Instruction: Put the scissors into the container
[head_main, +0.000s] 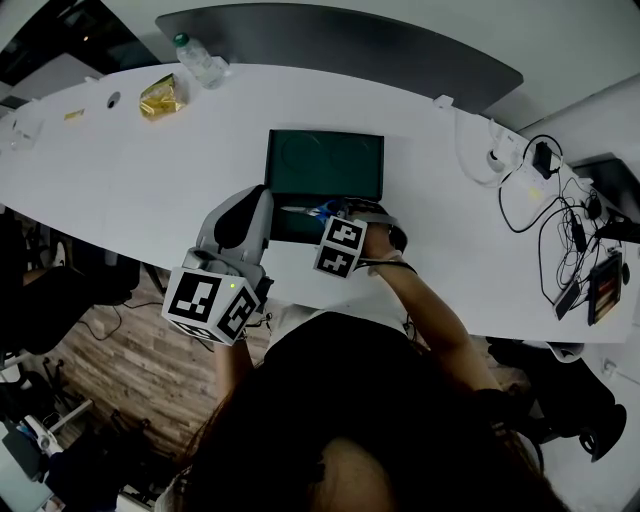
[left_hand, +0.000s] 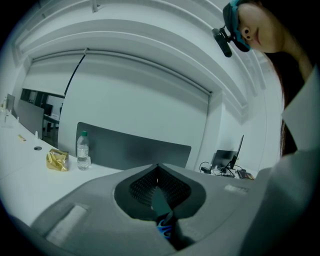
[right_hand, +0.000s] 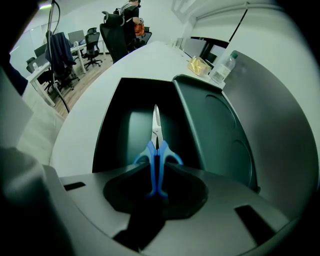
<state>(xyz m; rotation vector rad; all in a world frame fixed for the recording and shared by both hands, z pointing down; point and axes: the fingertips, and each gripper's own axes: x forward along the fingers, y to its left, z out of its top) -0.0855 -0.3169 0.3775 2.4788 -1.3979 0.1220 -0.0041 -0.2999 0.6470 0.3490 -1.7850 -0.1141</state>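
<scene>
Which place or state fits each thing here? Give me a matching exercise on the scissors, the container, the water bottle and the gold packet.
Things:
1. scissors
2. container
3. water bottle
4. gold packet

Places or states:
A. standing upright near the far edge of the table
B. lid open
C. clamped by the blue handles in the right gripper
D. lying crumpled beside the bottle

Pairs: 1-C, 2-B, 3-A, 4-D
</scene>
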